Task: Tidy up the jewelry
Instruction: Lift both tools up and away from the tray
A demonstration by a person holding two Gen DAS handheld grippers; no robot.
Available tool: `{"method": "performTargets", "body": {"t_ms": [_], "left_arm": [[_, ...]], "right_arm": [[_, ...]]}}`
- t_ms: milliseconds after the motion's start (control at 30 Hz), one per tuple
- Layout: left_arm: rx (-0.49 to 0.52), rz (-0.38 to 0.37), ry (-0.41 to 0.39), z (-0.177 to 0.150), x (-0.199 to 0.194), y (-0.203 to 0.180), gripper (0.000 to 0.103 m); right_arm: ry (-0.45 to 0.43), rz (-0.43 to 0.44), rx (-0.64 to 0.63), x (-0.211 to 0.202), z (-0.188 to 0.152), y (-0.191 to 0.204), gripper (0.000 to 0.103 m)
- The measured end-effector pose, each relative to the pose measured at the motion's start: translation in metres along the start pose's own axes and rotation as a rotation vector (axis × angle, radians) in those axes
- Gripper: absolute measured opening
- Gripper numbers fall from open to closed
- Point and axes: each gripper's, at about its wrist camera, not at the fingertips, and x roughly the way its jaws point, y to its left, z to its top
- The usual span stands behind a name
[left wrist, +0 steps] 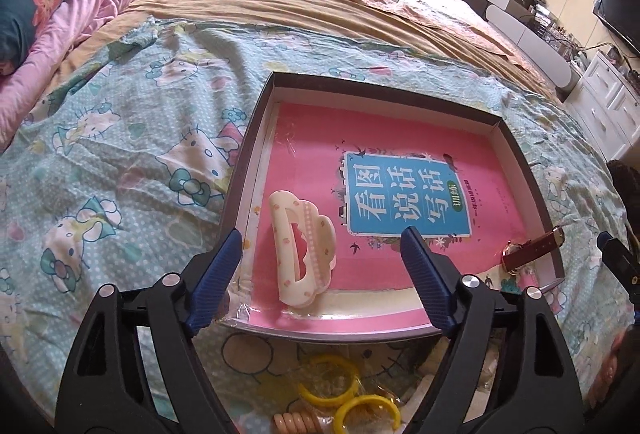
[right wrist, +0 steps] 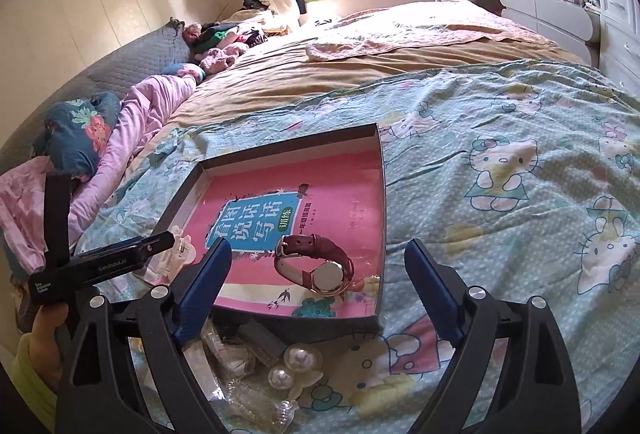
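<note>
1. Nearest the left wrist lens, two yellow plastic rings (left wrist: 347,392) and a coiled peach hair tie (left wrist: 295,422) lie on the bed's cartoon-cat sheet (left wrist: 120,137), wrapped in clear film and partly cut off by the frame's bottom edge.
2. Nearest the right wrist lens, a pearl hair clip (right wrist: 294,366) sits among crinkled transparent packets whose contents are hard to make out; a dark block beside it is half hidden.
3. The left tongs (left wrist: 320,246) stand wide apart, ribbed blue pads bare, gripping nothing, hovering above the near rim of the box.
4. The right tongs (right wrist: 318,258) are likewise spread wide and hold nothing.
5. The shallow dark cardboard box (left wrist: 384,83) rests on the sheet, lined by a glossy pink book (left wrist: 400,149) with a blue title panel.
6. A cream claw clip (left wrist: 302,252), scalloped like a cloud with small pink dots, lies at the box's left side. The right view shows only a sliver of it behind the other tool's black body.
7. A watch (right wrist: 316,264) with a dark red leather strap and round metal case lies on its side in the box's right near corner; the left view catches only its strap end and a bit of the case at the wall.
8. Beyond, a tan blanket (right wrist: 320,73) and pink quilt (left wrist: 100,1) lead to a bright window, its detail washed out.
</note>
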Motion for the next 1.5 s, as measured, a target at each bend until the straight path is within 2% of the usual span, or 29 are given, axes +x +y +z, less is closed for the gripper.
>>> {"method": "performTargets", "body": {"t_ms": [67, 167, 500, 800, 1133, 1500], "left_arm": [[-0.005, -0.008, -0.017, 0.001, -0.009, 0.0, 0.075], [-0.015, -0.014, -0.041, 0.002, -0.025, 0.001, 0.09], [-0.048, -0.053, -0.117, -0.006, -0.078, 0.008, 0.09], [-0.055, -0.053, -0.149, -0.02, -0.105, 0.014, 0.091], [-0.046, -0.055, -0.145, -0.04, -0.119, 0.014, 0.091], [-0.018, -0.042, -0.103, -0.063, -0.113, 0.007, 0.091]], "right_arm": [[-0.01, 0.0, -0.011, -0.006, 0.002, 0.003, 0.091], [-0.03, 0.002, -0.023, -0.016, 0.004, 0.007, 0.092], [-0.07, 0.033, -0.054, -0.044, 0.006, 0.017, 0.093], [-0.079, 0.06, -0.099, -0.065, -0.001, 0.033, 0.093], [-0.053, 0.078, -0.134, -0.074, -0.016, 0.04, 0.093], [0.01, 0.087, -0.159, -0.073, -0.04, 0.047, 0.093]]}}
